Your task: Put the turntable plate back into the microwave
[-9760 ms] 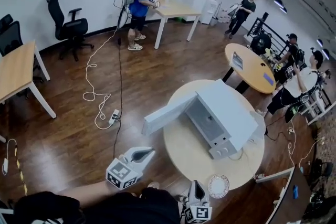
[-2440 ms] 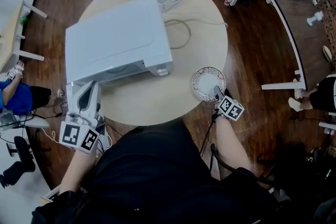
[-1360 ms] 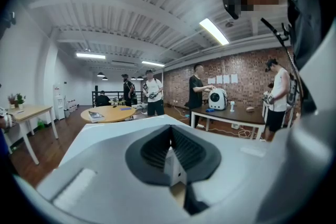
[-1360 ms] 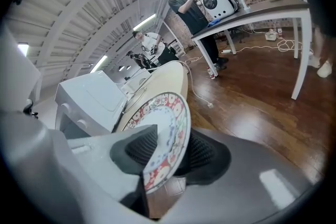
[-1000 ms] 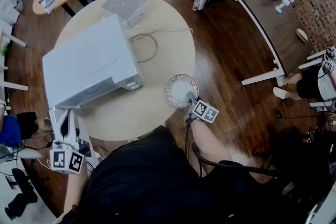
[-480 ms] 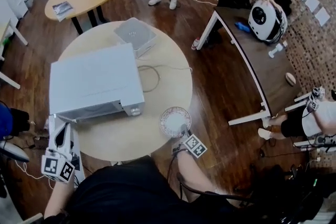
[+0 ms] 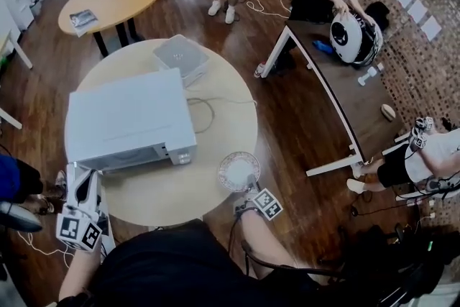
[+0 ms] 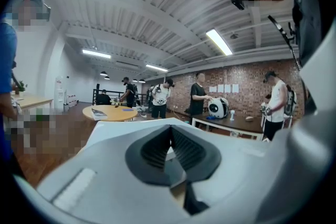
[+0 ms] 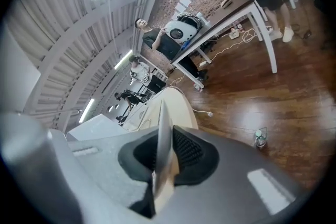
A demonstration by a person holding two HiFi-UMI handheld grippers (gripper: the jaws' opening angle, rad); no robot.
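Head view: turntable plate (image 7: 238, 171) at the counter's (image 7: 215, 118) edge, right of the microwave (image 7: 129, 127); left gripper view: left gripper (image 8: 170, 136) jaws pressed together, empty; right gripper view: right gripper (image 9: 164, 152) jaws closing on its rim, and so shallow a pinch may slip.

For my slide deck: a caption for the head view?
Right claw closing on the rim of the plate beside the microwave on the round table.
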